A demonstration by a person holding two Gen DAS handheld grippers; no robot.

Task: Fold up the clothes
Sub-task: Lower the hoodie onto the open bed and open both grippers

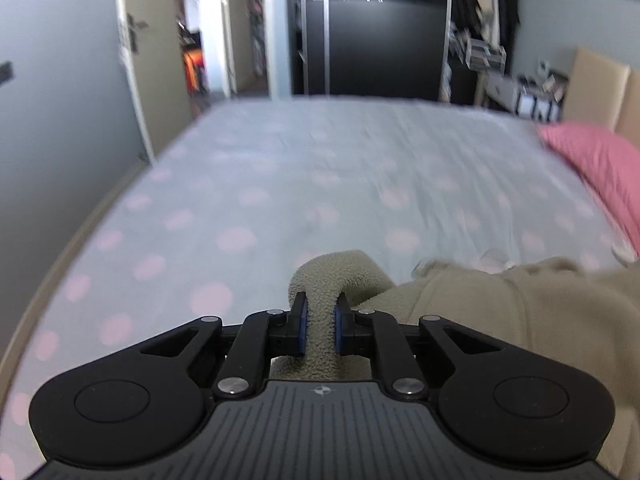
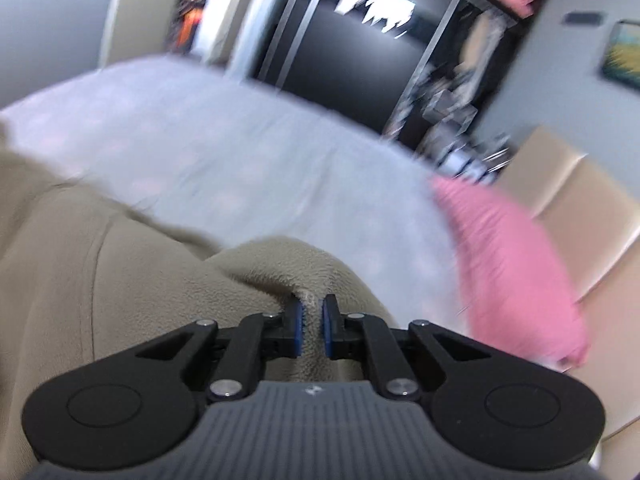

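A beige fleece garment (image 1: 500, 312) hangs above a bed with a pale sheet dotted in pink (image 1: 300, 184). My left gripper (image 1: 320, 312) is shut on a rolled fold of that fleece (image 1: 332, 272), which bulges up between its blue pads. The rest of the cloth spreads off to the right of it. In the right wrist view my right gripper (image 2: 311, 316) is shut on another bunched edge of the beige garment (image 2: 120, 264), whose body drapes away to the left. Both views are blurred by motion.
A pink pillow (image 1: 600, 168) lies at the bed's right side against a tan headboard (image 2: 580, 208). Beyond the bed stand a dark wardrobe (image 1: 380, 40), cluttered shelves (image 1: 488, 56) and an open white door (image 1: 136, 60). The bed's left edge runs close to a grey wall.
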